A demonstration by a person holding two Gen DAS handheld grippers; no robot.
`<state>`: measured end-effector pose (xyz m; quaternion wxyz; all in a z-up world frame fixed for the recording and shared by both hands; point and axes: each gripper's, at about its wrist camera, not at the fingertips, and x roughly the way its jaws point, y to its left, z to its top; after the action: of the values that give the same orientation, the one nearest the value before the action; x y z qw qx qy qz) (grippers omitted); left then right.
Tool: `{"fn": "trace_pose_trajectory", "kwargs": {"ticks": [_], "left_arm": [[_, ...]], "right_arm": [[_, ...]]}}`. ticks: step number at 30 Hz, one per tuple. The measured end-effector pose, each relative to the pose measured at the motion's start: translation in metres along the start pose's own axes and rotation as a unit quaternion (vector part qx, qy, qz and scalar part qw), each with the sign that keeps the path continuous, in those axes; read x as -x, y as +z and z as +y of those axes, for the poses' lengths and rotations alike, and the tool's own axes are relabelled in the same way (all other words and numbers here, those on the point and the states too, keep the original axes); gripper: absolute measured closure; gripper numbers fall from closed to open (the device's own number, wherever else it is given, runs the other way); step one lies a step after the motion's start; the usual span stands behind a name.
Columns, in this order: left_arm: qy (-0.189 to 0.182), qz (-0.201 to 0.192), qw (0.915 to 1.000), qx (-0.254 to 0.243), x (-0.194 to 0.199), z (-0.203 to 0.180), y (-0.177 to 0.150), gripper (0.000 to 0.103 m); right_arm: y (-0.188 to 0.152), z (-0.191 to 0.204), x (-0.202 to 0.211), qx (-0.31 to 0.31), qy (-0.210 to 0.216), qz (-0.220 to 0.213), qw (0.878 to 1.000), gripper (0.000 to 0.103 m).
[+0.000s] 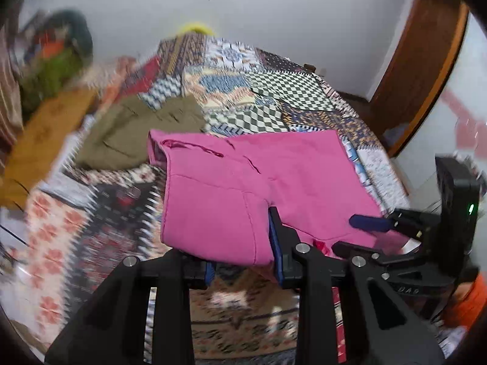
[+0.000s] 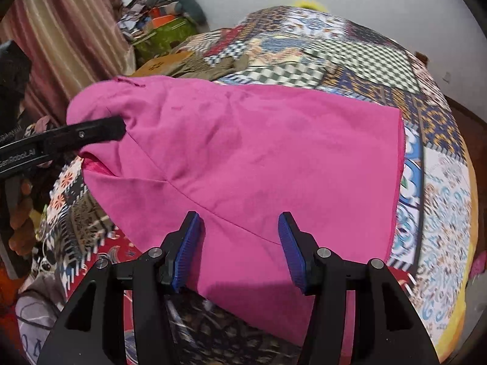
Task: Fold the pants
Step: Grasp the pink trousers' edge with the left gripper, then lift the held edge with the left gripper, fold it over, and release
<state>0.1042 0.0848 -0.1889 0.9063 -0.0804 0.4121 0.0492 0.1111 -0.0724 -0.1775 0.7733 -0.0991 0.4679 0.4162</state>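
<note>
Black left gripper, "GenRobot.AI" lettering

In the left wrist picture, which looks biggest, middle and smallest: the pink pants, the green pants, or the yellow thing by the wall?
1. pink pants, biggest, though nearest the camera
2. olive-green pants
3. yellow thing, smallest, farthest away and mostly hidden

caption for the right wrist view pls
Both grippers lift pink pants off a patchwork bedspread.
</note>
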Motion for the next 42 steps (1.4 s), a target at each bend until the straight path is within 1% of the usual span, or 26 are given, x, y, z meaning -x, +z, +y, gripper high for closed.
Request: {"fn": "trace_pose_trajectory", "kwargs": {"ticks": [3,6,9,15,19,21,28,31,38,42], "left_arm": [[0.027,-0.013,0.9987,-0.041,0.009,-0.009,-0.003,0.074],[0.034,-0.019,0.9973,-0.063,0.008,-0.017,0.001,0.074],[0.037,-0.025,0.9953,-0.086,0.009,-0.027,0.006,0.074],[0.037,-0.037,0.9903,-0.129,0.011,-0.050,0.014,0.074],[0.014,-0.032,0.9901,-0.136,0.009,-0.063,0.021,0.074],[0.008,-0.033,0.9889,-0.145,0.008,-0.071,0.025,0.074],[-0.019,-0.023,0.9833,-0.180,0.001,-0.100,0.029,0.074],[-0.032,-0.011,0.9810,-0.191,-0.006,-0.111,0.029,0.074],[-0.077,0.028,0.9800,-0.181,-0.026,-0.123,0.028,0.074],[-0.111,0.054,0.9801,-0.155,-0.040,-0.123,0.031,0.074]], "right_arm": [[0.003,0.006,-0.001,0.008,0.009,0.001,1.000,0.053],[0.002,0.002,0.003,0.001,0.004,0.000,1.000,0.053],[-0.001,-0.009,0.013,-0.019,-0.003,-0.007,1.000,0.053],[-0.017,-0.040,0.037,-0.054,-0.046,-0.017,0.997,0.053],[-0.031,-0.056,0.036,-0.078,-0.059,-0.003,0.995,0.053],[-0.037,-0.058,0.032,-0.081,-0.062,0.004,0.995,0.053],[-0.044,-0.062,0.033,-0.094,-0.050,-0.005,0.994,0.053],[-0.046,-0.062,0.033,-0.098,-0.048,-0.007,0.994,0.053],[-0.046,-0.063,0.033,-0.102,-0.044,-0.009,0.994,0.053],[-0.045,-0.063,0.035,-0.101,-0.046,-0.010,0.994,0.053]]}}
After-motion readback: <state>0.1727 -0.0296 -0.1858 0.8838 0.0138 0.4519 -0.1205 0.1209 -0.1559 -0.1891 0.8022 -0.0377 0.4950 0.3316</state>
